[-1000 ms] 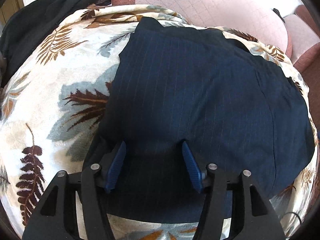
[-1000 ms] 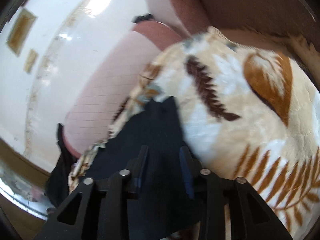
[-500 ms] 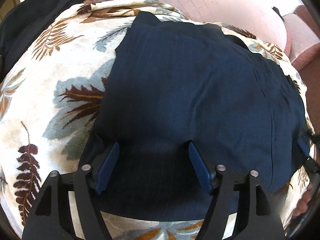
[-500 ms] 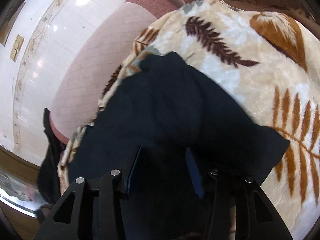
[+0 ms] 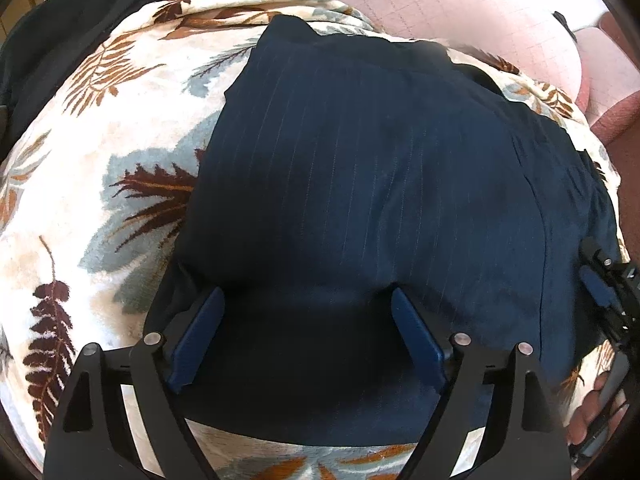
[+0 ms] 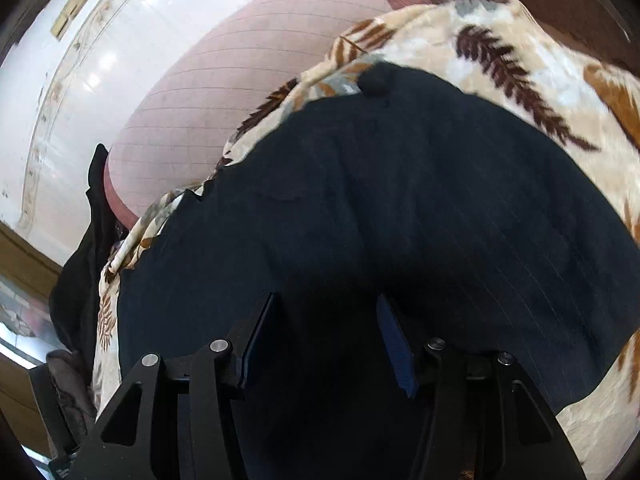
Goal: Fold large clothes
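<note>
A dark navy pinstriped garment (image 5: 380, 184) lies folded flat on a cream blanket with a fern-leaf print (image 5: 100, 184). My left gripper (image 5: 306, 300) hangs just over the garment's near edge, its jaws opening wide, with the cloth lying under them and nothing pinched. In the right wrist view the same garment (image 6: 400, 208) fills the middle. My right gripper (image 6: 326, 308) hovers above it with jaws opening, gripping nothing. That right gripper (image 5: 600, 280) also shows at the right edge of the left wrist view, with a hand (image 5: 596, 408) below it.
A pink quilted cushion (image 5: 440, 4) lies beyond the blanket. A black garment (image 5: 60, 28) is heaped at the far left, also seen in the right wrist view (image 6: 84, 280). A white wall (image 6: 80, 60) stands behind. The blanket (image 6: 540, 60) runs on to the right.
Both grippers' jaws have spread wider. The right gripper has travelled from the blanket's corner over the garment, and it now shows at the right edge of the left wrist view.
</note>
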The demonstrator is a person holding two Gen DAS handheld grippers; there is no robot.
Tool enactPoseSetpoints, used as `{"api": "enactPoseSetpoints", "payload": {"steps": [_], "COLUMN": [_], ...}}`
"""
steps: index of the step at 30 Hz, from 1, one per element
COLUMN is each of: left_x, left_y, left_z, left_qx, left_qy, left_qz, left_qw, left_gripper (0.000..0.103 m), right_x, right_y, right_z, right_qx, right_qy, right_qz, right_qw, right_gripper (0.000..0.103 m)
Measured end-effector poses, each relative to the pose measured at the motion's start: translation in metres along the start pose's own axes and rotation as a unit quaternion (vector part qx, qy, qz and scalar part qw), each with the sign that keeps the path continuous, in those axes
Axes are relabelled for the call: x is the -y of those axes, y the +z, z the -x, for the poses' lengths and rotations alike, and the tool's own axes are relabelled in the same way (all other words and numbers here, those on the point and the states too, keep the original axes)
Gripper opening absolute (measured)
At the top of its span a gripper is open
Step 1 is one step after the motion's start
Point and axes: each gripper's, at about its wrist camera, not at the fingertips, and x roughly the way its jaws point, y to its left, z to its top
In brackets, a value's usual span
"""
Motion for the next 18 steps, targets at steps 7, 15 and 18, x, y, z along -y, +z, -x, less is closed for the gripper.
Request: {"api": "enactPoseSetpoints", "payload": {"steps": [7, 15, 18], "left_x": [0.004, 0.004, 0.001], "left_y": [-0.001, -0.002, 0.000], "left_z": [-0.001, -0.001, 0.001], "left_qx": [0.003, 0.002, -0.002], "left_qy": [0.018, 0.021, 0.011], "left_qz": [0.003, 0.002, 0.000], "left_qw": [0.9998, 0.9998, 0.9999], "left_gripper": [0.087, 0.087, 0.087], "right_x": [-0.013, 0.026, 0.010], "right_y": [0.006, 0.016, 0.015], "right_z": [0.023, 0.016, 0.031], "right_qx": [0.042, 0.024, 0.054], "right_qy": [-0.022, -0.084, -0.035], "right_qz": [0.037, 0.004, 0.018], "right_qw": [0.998, 0.996, 0.998], "right_gripper": [0.055, 0.059, 0.059]}}
